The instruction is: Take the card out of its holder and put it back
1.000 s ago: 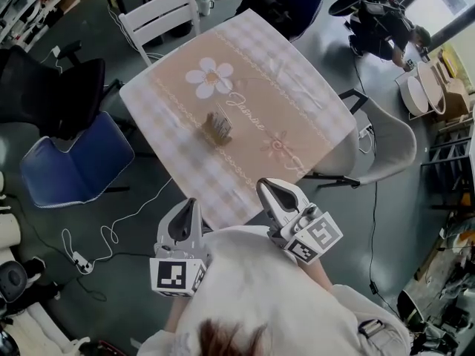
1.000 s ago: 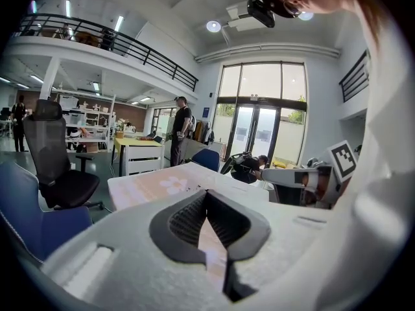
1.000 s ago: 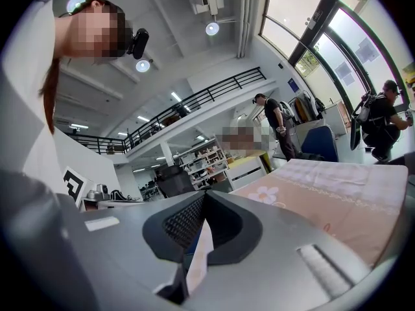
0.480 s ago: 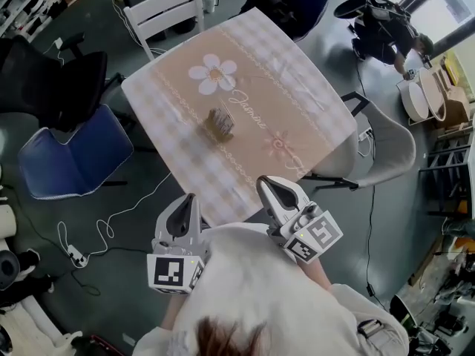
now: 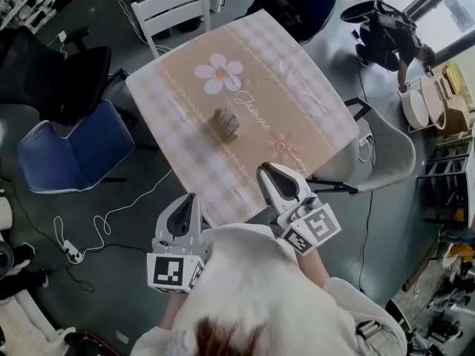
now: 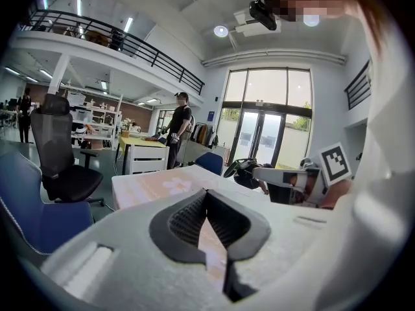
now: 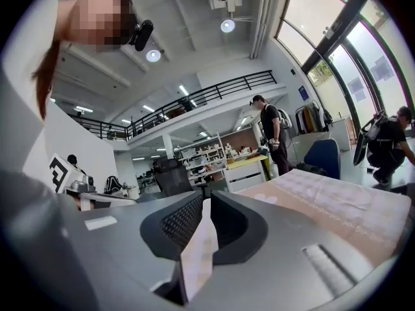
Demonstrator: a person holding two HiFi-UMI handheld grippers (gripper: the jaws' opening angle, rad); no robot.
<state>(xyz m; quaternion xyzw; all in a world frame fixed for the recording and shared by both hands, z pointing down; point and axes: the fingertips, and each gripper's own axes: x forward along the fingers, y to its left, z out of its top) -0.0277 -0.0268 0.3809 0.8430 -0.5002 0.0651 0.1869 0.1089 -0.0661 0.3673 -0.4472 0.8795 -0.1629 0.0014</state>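
Holding a grey two-jaw claw in each hand, a person in a white top (image 5: pixel 252 295) is facing a square surface (image 5: pixel 312 102) covered with a beige and checked cloth printed with a white flower (image 5: pixel 220 75). The small brownish card holder (image 5: pixel 224 123) is standing near the middle of that cloth, just on the near side of the flower print. It is showing too small to tell how the card is sitting in it.

Both claws are hovering at the near edge of the surface, well apart from the holder and pointing toward it. The left claw (image 5: pixel 191 200) is showing its dark ribbed pads meeting at the tips in the left gripper view. Nothing is caught between them, and only cloth is showing through the slot beneath. The right claw (image 5: pixel 263 170) has just been opening and is standing narrowly parted. In the right gripper view a thin strip of cloth is showing through the gap, and nothing is lying between the pads.

A white wooden chair (image 5: pixel 174 10) is standing at the far side of the surface. A blue chair (image 5: pixel 67 150) and a black office chair (image 5: pixel 59 73) are sitting to the left, and a grey chair (image 5: pixel 386 150) is sitting to the right.
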